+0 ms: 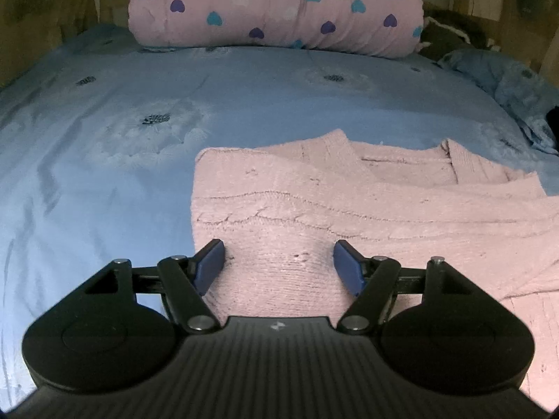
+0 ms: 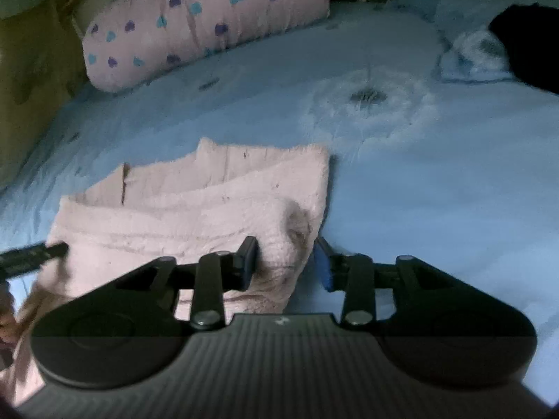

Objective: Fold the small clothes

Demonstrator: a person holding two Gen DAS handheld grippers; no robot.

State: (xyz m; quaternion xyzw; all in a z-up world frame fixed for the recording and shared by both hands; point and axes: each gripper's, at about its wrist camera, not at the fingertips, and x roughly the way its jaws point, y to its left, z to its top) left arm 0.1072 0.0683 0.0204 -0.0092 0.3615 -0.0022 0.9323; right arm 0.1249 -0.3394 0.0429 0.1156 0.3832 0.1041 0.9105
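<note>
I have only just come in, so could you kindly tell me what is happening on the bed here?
A person with a gripper in each hand is folding a pink knitted sweater on the light blue bedspread. The left gripper is open over the sweater's left part. The right gripper is open around its right edge, where the knit bunches between the fingers. A pink heart-print bolster lies at the far end.

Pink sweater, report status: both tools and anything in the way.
Left tool open over near edge of pink sweater. Right tool open, straddling its raised right corner, no grip confirmed. Sweater partly folded on blue bedspread. Nothing in the way.
</note>
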